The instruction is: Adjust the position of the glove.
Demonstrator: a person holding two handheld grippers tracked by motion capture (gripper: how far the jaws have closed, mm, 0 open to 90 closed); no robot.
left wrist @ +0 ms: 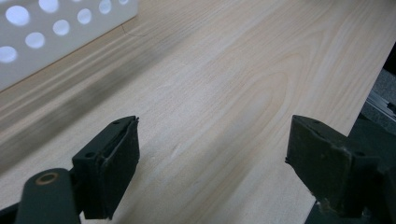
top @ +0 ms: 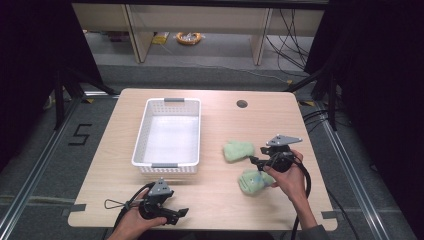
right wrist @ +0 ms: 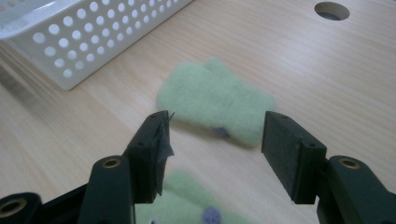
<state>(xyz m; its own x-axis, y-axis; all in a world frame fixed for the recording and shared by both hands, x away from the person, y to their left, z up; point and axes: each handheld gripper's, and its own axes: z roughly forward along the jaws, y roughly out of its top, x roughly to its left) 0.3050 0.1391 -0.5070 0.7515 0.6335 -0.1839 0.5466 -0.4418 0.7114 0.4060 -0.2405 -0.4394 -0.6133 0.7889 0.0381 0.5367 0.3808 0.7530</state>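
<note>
At the top of the high view, an orange cable coil (top: 189, 37) lies on the floor; black cables (top: 292, 37) trail at upper right.

A lab recording bay: a light wooden table (top: 210, 200) ringed by black curtains (top: 30, 60). Loose black cables (top: 290, 35) and tape marks (top: 80, 134) cross the grey floor (top: 215, 47).

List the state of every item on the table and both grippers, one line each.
White basket: upright, empty.
Far green mitten: flat on the table, untouched.
Near green mitten: on the table, beneath the right gripper.
Right gripper: open, holding nothing.
Left gripper: open over bare wood.
</note>
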